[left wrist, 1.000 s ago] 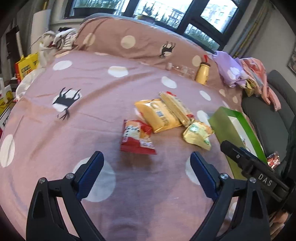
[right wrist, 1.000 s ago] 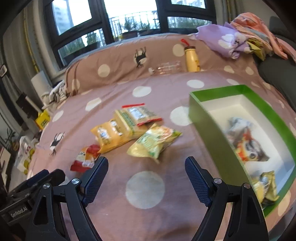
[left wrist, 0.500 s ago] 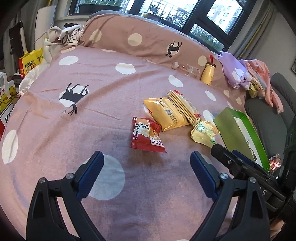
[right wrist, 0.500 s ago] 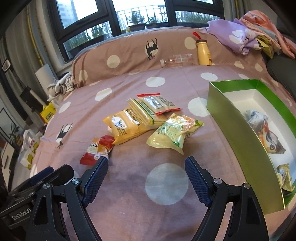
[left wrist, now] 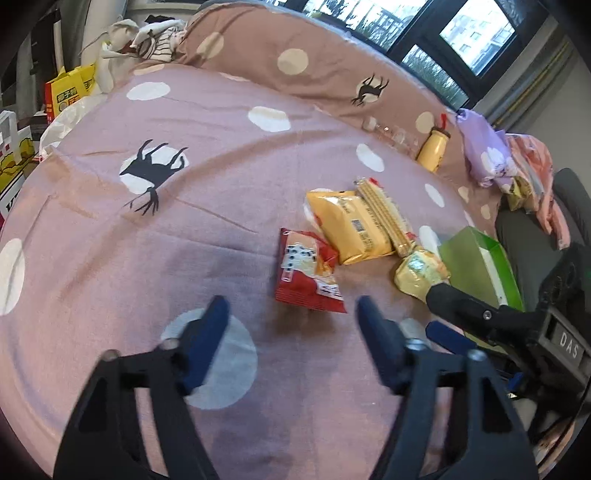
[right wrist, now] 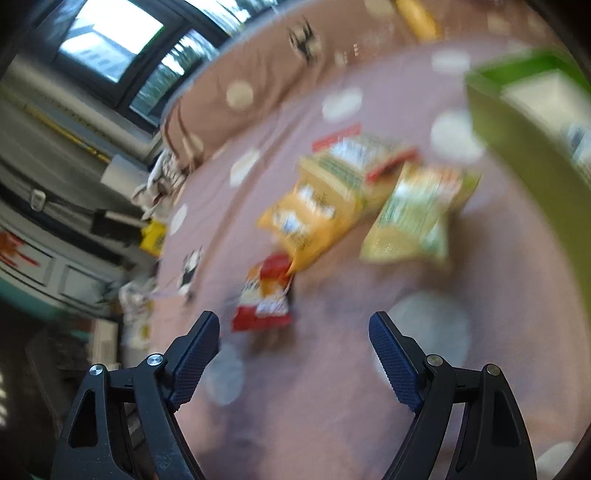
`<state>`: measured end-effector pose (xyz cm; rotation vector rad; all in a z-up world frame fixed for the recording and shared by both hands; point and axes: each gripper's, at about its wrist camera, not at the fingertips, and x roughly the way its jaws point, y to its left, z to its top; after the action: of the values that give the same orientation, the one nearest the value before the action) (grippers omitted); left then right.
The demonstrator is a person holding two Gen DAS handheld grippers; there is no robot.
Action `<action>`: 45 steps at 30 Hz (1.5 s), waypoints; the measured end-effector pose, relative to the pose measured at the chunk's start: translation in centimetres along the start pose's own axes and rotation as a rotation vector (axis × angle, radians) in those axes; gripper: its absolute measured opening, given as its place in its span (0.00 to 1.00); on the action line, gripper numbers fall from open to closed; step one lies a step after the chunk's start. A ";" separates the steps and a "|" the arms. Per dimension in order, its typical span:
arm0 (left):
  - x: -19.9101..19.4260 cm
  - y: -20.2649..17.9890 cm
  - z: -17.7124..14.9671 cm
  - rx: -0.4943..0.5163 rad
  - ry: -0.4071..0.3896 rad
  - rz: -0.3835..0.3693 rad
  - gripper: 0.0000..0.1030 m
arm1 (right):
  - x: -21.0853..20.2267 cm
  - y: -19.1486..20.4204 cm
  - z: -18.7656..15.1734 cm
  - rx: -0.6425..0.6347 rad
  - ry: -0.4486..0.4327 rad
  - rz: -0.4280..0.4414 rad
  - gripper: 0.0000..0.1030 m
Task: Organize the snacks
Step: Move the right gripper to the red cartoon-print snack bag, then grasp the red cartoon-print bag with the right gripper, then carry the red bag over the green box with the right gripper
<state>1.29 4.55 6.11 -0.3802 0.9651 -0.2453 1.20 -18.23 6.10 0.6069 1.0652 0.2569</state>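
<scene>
Both claws wide open, empty: left gripper [left wrist: 291,325] lined w/ red snack packet [left wrist: 308,271], frame centre; right gripper [right wrist: 293,354] too. Risk: collision, both going same pkt.

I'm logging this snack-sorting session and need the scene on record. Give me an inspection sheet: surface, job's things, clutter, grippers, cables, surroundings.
Surface: bed cover, mauve with pale dots and black animal prints.
Job's things: red snack packet nearest the left gripper; orange packet beyond it; biscuit sleeve resting against the orange packet; yellow-green packet next to the green box, whose contents are blurred.
Clutter: yellow bottle, clear bottle, clothes pile at the far edge.
Grippers: left gripper open, empty; right gripper open, empty, its view motion-blurred.
Cables: nothing seen.
Surroundings: windows behind the bed; yellow bags beside it.
</scene>
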 end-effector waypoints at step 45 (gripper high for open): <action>1.9 -5.7 -0.8 0.190 0.031 -0.046 0.31 | 2.8 2.6 0.7 -0.186 0.022 0.082 0.51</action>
<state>1.48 -1.50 6.66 -0.2252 0.9557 -0.3823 3.42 -15.00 5.77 0.4812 1.0252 0.4300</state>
